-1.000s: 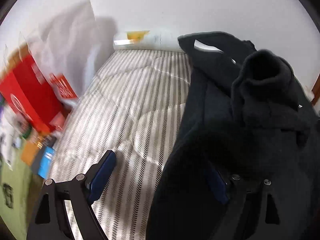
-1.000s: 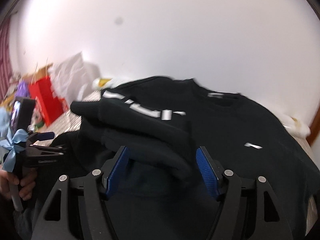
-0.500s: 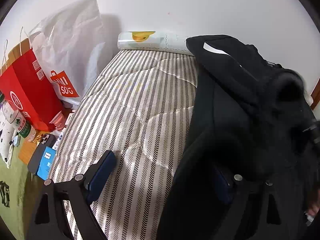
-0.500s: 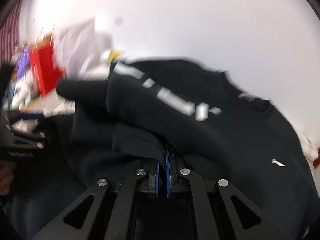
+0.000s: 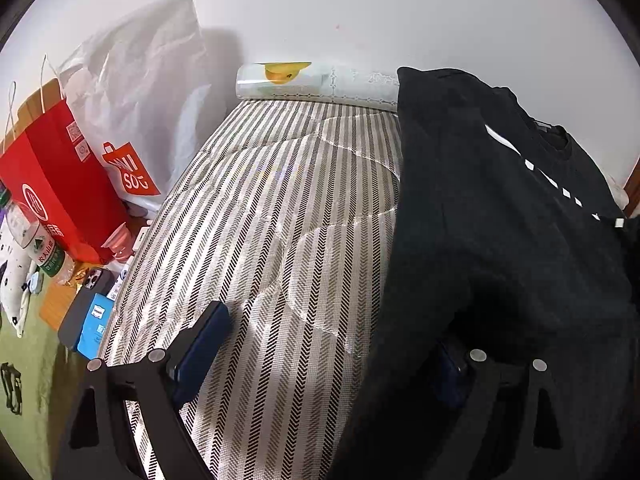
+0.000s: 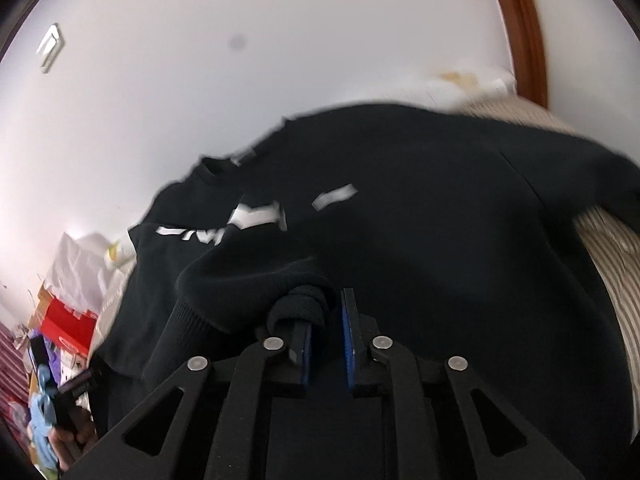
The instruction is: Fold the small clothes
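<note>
One black sweatshirt [image 5: 500,240], soft, limp, bulky, covers the striped mattress [image 5: 280,220] toward 3 o'clock. Our right gripper [image 6: 325,332], slightly parted, has the ribbed cuff [image 6: 298,306] draped on one pad; left gripper [image 5: 328,344] spread wide. We judge cuffs and hem the best grabs.

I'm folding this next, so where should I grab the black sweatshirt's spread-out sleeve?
Probably pinch the spread-out sleeve near its outer end, from the right: it lies stretched away from the body, its edge exposed over the striped mattress.

Matt black knit sweatshirt [image 5: 500,240]; quilted woven mattress [image 5: 280,220] with slight sheen; glossy red paper bag [image 5: 56,184]; crinkled white plastic bag [image 5: 148,92].
</note>
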The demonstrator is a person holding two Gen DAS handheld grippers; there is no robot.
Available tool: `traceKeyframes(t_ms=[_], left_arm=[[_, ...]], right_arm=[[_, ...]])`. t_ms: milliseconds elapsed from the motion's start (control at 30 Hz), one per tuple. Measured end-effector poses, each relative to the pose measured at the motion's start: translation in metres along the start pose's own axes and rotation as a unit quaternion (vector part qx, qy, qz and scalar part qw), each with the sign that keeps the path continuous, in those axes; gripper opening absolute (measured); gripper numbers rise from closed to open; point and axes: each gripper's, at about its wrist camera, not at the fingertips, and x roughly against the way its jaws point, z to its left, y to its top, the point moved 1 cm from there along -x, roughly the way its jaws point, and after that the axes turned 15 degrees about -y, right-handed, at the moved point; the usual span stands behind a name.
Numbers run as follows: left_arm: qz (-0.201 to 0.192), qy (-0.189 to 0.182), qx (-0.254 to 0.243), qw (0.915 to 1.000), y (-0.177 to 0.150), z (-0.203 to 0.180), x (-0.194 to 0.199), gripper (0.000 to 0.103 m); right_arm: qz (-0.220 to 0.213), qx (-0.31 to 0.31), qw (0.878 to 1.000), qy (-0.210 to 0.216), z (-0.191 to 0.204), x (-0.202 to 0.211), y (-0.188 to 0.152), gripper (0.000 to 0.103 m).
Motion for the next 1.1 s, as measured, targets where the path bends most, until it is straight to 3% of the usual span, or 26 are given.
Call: traceKeyframes(t_ms=[133, 200, 233, 467, 567, 633, 700, 767, 800, 900, 967, 1000, 1100], left_arm=[[0.0, 0.0, 0.0, 1.0, 0.0, 0.0, 0.0, 0.09], [0.0, -0.001, 0.0, 1.0, 0.0, 0.0, 0.0, 0.09], [0.0, 0.0, 0.0, 1.0, 0.0, 0.0, 0.0, 0.09], [0.0, 0.0, 0.0, 1.0, 0.0, 0.0, 0.0, 0.09], [0.0, -0.001, 0.0, 1.0, 0.0, 0.0, 0.0, 0.09], [0.0, -0.001, 0.0, 1.0, 0.0, 0.0, 0.0, 0.09], [0.0, -0.001, 0.0, 1.0, 0.0, 0.0, 0.0, 0.09], [0.0, -0.001, 0.001, 1.0, 0.0, 0.0, 0.0, 0.09], [0.0, -0.001, 0.001, 1.0, 0.0, 0.0, 0.0, 0.09], [0.001, 0.001, -0.001, 1.0, 0.0, 0.0, 0.0, 0.09], [0.001, 0.0, 0.0, 1.0, 0.0, 0.0, 0.0, 0.09], [0.001, 0.0, 0.0, 1.0, 0.0, 0.0, 0.0, 0.09], [0.0, 0.0, 0.001, 1.0, 0.0, 0.001, 0.0, 0.09]], right_arm=[[-0.022, 0.065, 0.997, -0.026, 0.006, 0.023, -0.014, 0.038], [-0.041, 0.089, 0.995, -0.024, 0.013, 0.037, -0.017, 0.057], [-0.052, 0.094, 0.994, -0.02, 0.016, 0.046, -0.018, 0.061], [-0.06, 0.163, 0.985, 0.019, 0.073, 0.065, -0.042, 0.073], [-0.037, 0.173, 0.984, -0.008, 0.089, 0.041, -0.049, 0.073], [-0.043, 0.153, 0.987, -0.028, 0.092, 0.026, -0.045, 0.061], [-0.043, 0.153, 0.987, -0.036, 0.093, 0.019, -0.039, 0.005], [-0.041, 0.159, 0.986, -0.023, 0.089, 0.022, -0.03, 0.005], [-0.062, 0.16, 0.985, -0.023, 0.082, 0.033, -0.02, 0.005], [-0.122, 0.141, 0.98, -0.073, 0.044, 0.061, 0.019, 0.007], [-0.116, 0.108, 0.982, -0.099, 0.008, 0.062, 0.044, 0.012], [-0.101, 0.098, 0.983, -0.118, -0.012, 0.055, 0.055, 0.021], [-0.078, 0.092, 0.97, -0.212, -0.049, 0.032, 0.065, 0.024]])
